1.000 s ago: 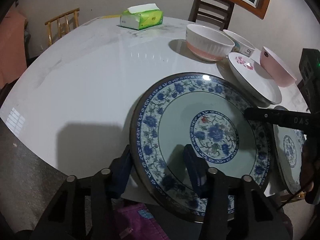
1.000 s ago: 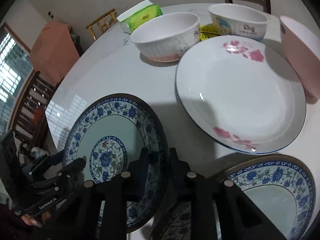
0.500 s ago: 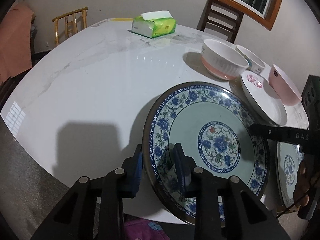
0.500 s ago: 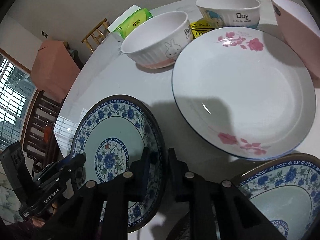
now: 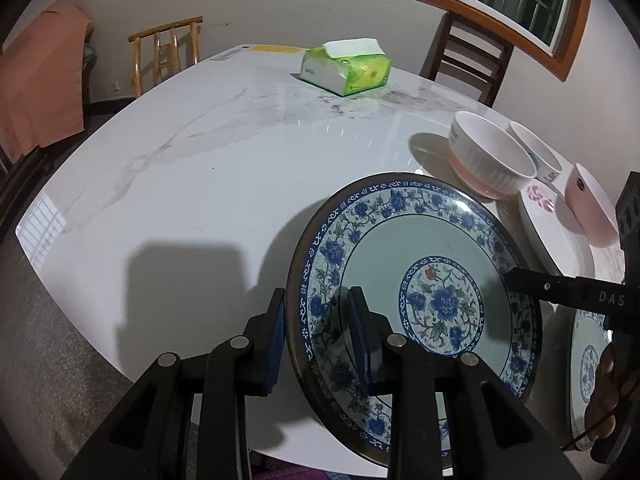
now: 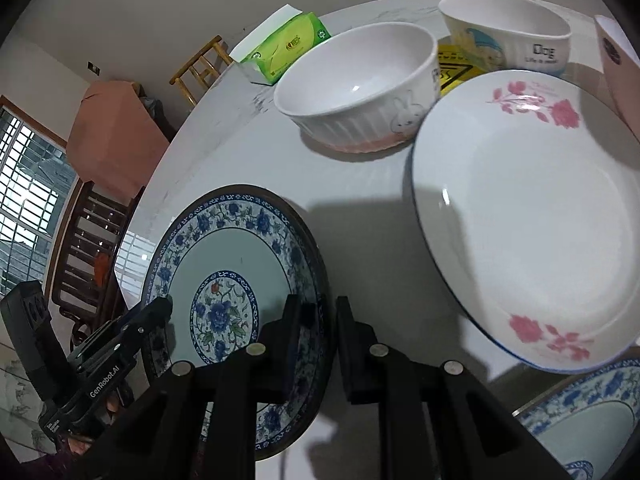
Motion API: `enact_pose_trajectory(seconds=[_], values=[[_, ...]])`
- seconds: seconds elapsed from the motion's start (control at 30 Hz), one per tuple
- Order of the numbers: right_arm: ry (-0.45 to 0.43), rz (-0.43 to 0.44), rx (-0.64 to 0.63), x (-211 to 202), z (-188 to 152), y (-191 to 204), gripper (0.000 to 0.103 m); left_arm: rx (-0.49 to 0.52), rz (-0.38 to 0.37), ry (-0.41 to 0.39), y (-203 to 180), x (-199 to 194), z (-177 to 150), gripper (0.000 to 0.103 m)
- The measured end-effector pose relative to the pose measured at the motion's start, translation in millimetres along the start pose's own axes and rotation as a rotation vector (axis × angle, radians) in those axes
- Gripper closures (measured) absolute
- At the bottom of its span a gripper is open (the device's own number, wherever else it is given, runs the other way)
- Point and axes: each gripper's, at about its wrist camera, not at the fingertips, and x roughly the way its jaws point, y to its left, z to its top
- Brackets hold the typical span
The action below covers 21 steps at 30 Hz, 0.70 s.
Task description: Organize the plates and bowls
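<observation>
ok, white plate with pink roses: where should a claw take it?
By the near rim, coming in low from the table-edge side. The rose plate is shallow with a flared lip that stands off the table, so one finger can slip under. Bowls crowd the far side.

The patterned plate [image 5: 420, 276] sits at the near edge of the surface [image 5: 208, 184], with the left gripper [image 5: 316, 332] at its left rim and the right gripper [image 6: 318, 332] at its right rim. To its right lie a second patterned plate [image 6: 584, 420] and, behind that, the flowered plate [image 6: 532, 216]. Farther back stand the ribbed bowl [image 6: 360, 88], the printed bowl [image 6: 508, 36] and the tissue pack [image 5: 346, 66].
</observation>
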Motion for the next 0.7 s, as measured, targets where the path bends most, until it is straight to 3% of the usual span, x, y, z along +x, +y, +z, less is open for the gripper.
enact_pose_trajectory(seconds=[0.47, 0.53, 0.6, 0.67, 0.7], values=[[0.007, 0.003, -0.002, -16, -7, -16, 0.086, -0.034, 0.014, 0.01, 17, 17, 7, 0.077], [0.0, 0.011, 0.004, -18, -10, -15, 0.083, -0.034, 0.024, -0.006, 18, 16, 8, 0.071], [-0.024, 0.009, 0.008, -24, -12, -16, 0.083, -0.041, 0.045, -0.025, 20, 12, 8, 0.038], [-0.054, 0.035, 0.026, -35, -15, -20, 0.083, -0.055, 0.065, -0.075, 22, 4, 8, 0.025], [-0.066, 0.044, 0.032, -41, -17, -22, 0.083, -0.056, 0.065, -0.092, 23, 1, 8, 0.025]])
